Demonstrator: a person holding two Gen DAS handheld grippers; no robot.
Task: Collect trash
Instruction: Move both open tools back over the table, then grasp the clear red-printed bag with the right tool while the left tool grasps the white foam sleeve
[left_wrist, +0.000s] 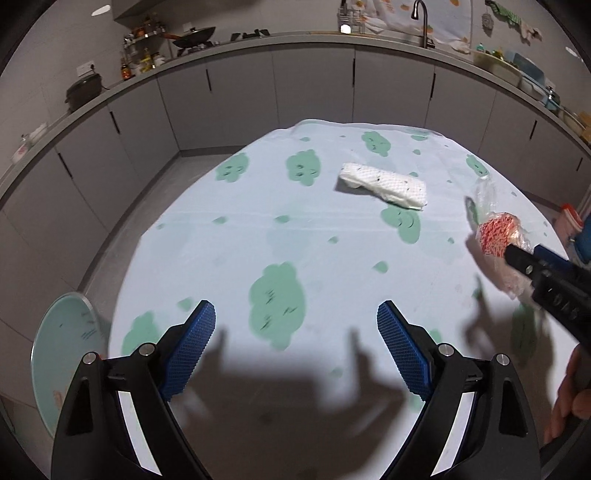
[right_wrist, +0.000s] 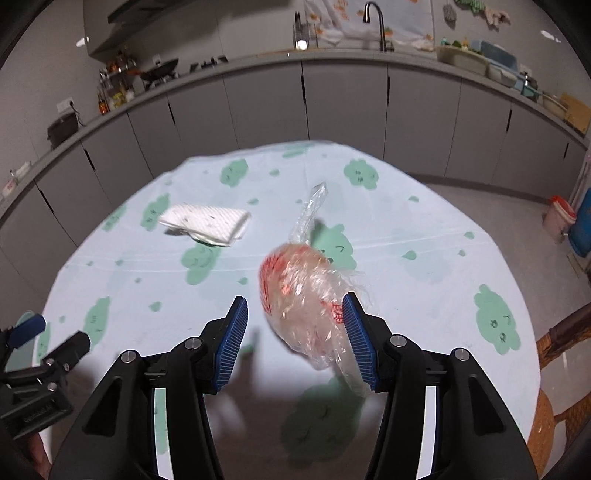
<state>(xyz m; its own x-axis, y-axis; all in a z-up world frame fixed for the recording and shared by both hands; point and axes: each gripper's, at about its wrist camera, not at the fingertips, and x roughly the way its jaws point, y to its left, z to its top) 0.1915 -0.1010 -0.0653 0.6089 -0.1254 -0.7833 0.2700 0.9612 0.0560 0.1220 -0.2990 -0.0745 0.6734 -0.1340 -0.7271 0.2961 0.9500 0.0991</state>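
Note:
A crumpled clear plastic wrapper with red print (right_wrist: 303, 295) hangs against the right finger of my right gripper (right_wrist: 295, 325), above the table; the jaws stand apart and the left pad does not touch it. It also shows in the left wrist view (left_wrist: 496, 236), at the tip of the right gripper (left_wrist: 517, 254). A folded white paper towel (left_wrist: 384, 184) lies on the far part of the table (left_wrist: 221, 240); it also shows in the right wrist view (right_wrist: 207, 221). My left gripper (left_wrist: 295, 347) is open and empty above the near table edge.
The round table carries a pale blue cloth with green cloud prints. A round glass plate (left_wrist: 66, 362) sits off the left edge. Grey kitchen cabinets (left_wrist: 314, 85) curve behind. A red-lidded bin (right_wrist: 559, 218) and a blue container stand on the floor at right. A wicker chair (right_wrist: 561, 369) is near right.

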